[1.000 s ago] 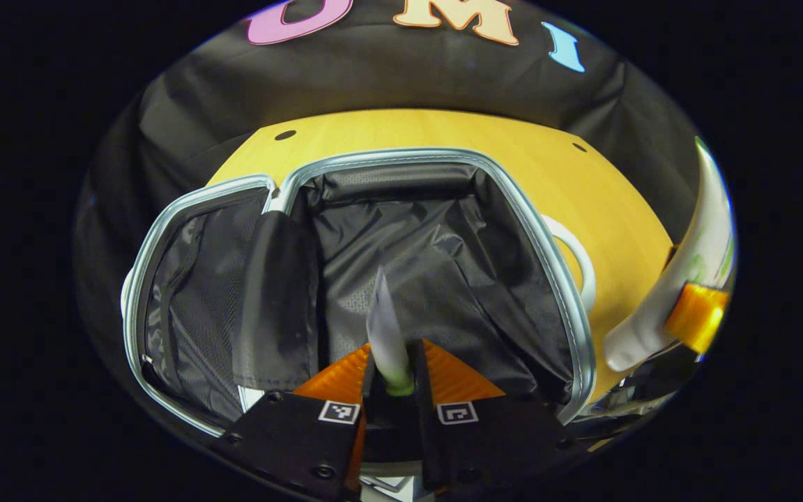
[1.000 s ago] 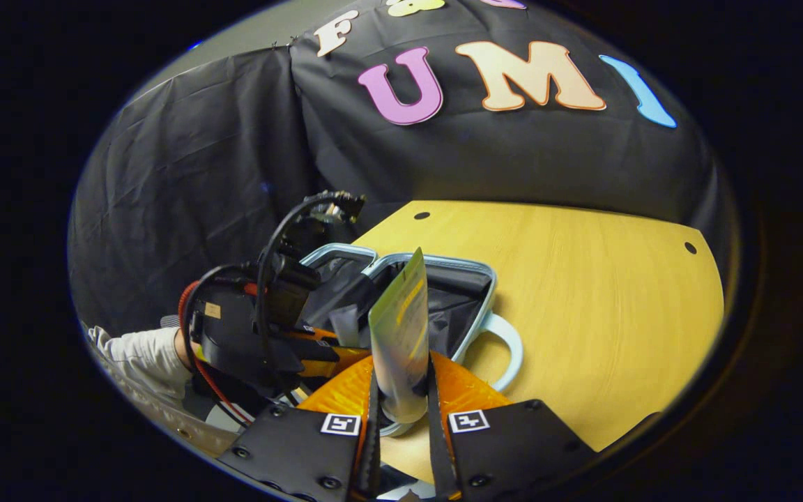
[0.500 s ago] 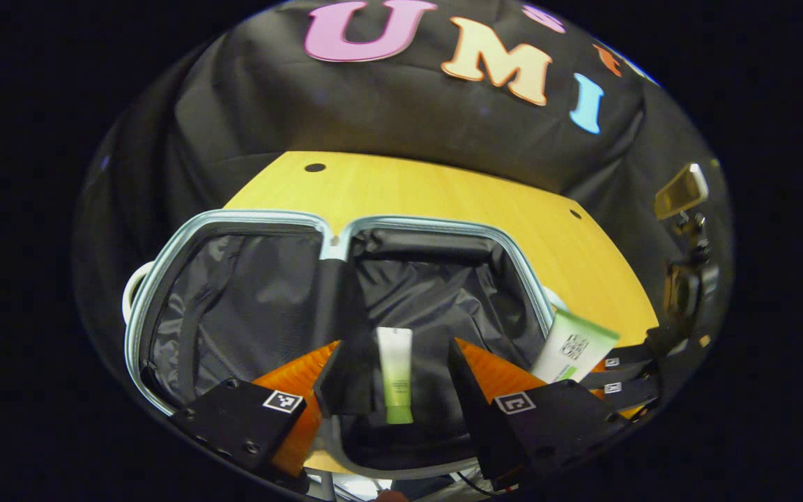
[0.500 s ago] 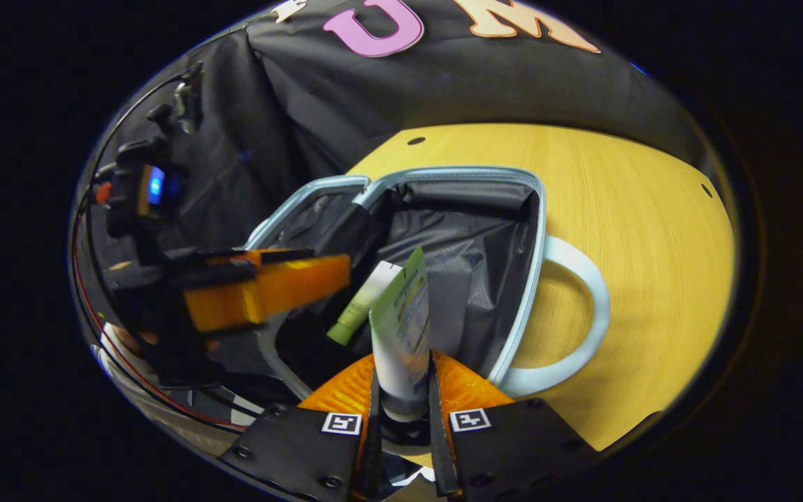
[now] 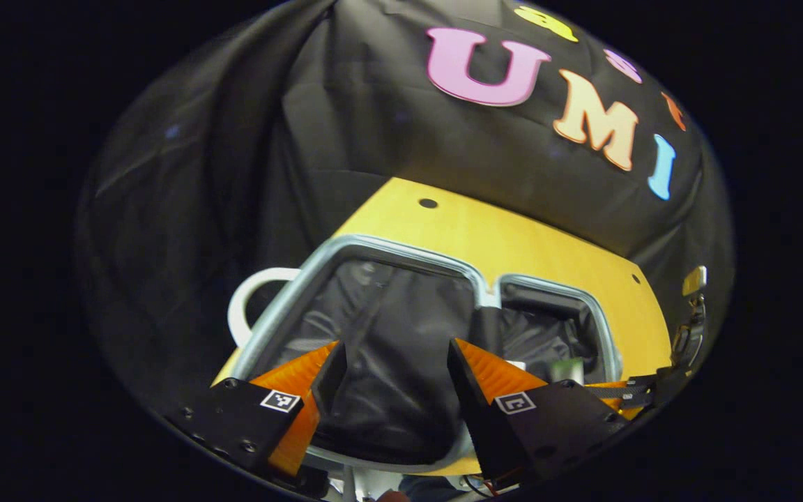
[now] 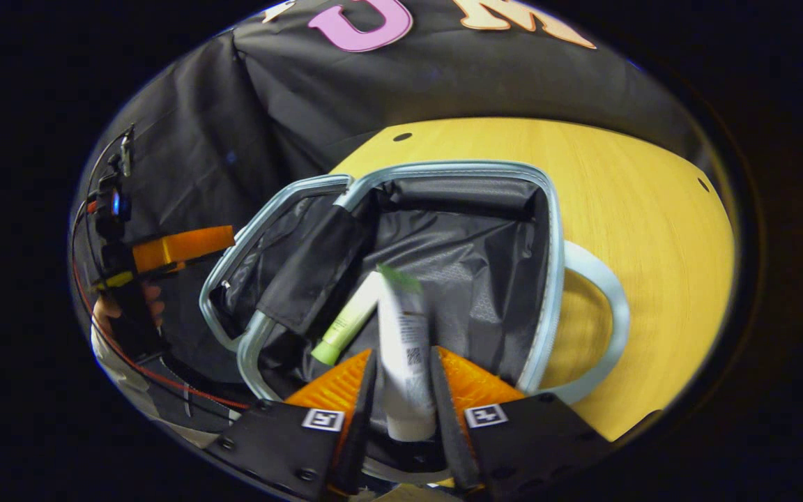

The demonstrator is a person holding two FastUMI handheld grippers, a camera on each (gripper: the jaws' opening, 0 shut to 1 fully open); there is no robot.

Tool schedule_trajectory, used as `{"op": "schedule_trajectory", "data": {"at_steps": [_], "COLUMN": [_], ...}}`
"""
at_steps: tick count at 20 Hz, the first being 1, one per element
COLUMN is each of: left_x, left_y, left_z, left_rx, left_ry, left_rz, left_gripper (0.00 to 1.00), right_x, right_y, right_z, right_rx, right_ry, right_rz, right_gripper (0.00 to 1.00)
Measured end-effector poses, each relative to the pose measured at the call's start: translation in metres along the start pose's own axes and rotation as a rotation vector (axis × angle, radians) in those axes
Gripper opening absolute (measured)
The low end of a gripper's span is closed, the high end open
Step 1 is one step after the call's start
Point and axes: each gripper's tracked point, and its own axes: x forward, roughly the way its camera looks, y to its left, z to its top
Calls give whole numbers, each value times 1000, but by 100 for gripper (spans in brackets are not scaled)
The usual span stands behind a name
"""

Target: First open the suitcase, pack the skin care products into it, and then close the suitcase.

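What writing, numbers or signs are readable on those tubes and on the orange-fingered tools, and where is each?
White tube between the right gripper's fingers: printed lines and a square code, too blurred to read.
Green-capped tube lying in the suitcase: no legible print.
Square markers on the right gripper: black-and-white patterns, no words.

An open pale-blue hard-shell suitcase with black fabric lining [image 6: 544, 230] is seen lying on a yellow wooden table [image 6: 652, 230]. A white squeeze tube with a green crimped end [image 6: 405, 348] is clamped between the orange fingers of the right gripper [image 6: 405, 397] above the right compartment, where a smaller white-and-green tube [image 6: 349, 322] is seen lying on the lining. The left gripper [image 6: 182, 245] is seen at the left, held in a hand [image 6: 154, 301], apart from the suitcase rim.
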Motion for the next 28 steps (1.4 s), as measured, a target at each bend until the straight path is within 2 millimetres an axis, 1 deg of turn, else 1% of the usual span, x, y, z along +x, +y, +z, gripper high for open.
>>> {"op": "schedule_trajectory", "data": {"at_steps": [1,3,5,6,8,10,12,13,14,15,16,17,19,20,21,22,23,25,26,28], "left_x": [2,2,6,10,21,38,55,65,76,78,82,88,102,105,108,108,108,109,102,90], "left_y": [17,48,78,91,119,140,161,166,167,169,172,174,174,176,182,183,177,166,165,162], "left_z": [5,16,27,34,38,35,24,16,9,5,0,-6,-22,-26,-28,-33,-31,-26,-20,-3], "left_rx": [2,8,5,1,-22,-51,-58,-74,-103,-130,-146,-153,-155,-139,-123,-121,-144,-145,-119,-62], "left_ry": [-8,-16,-28,-35,-15,25,85,123,161,194,223,253,307,319,327,347,348,360,356,316], "left_rz": [31,90,134,148,184,210,240,238,226,198,188,184,201,204,215,214,197,210,219,241], "left_gripper": [86,87,87,87,87,87,87,84,87,87,83,84,75,71,70,61,53,24,10,6], "right_x": [-5,-18,-30,-36,-51,-68,-88,-97,-106,-115,-123,-130,-145,-151,-157,-164,-172,-180,-183,-189], "right_y": [6,4,3,0,-11,-28,-50,-63,-79,-92,-104,-116,-138,-147,-153,-157,-162,-163,-161,-156], "right_z": [7,27,46,56,74,89,99,102,105,105,102,100,98,96,94,97,102,108,107,109], "right_rx": [-32,-111,-132,-120,-80,-47,-33,-33,-35,-33,-21,-5,29,43,46,40,32,29,31,25], "right_ry": [-29,-106,-179,-209,-261,-305,-350,-373,-395,-407,-408,-415,-427,-423,-423,-434,-456,-492,-500,-527], "right_rz": [4,-15,-32,-42,-71,-116,-173,-214,-260,-299,-331,-357,-414,-443,-457,-474,-491,-492,-476,-453], "right_gripper": [68,99,98,98,98,98,98,98,98,98,98,98,98,98,98,98,98,98,98,98]}}
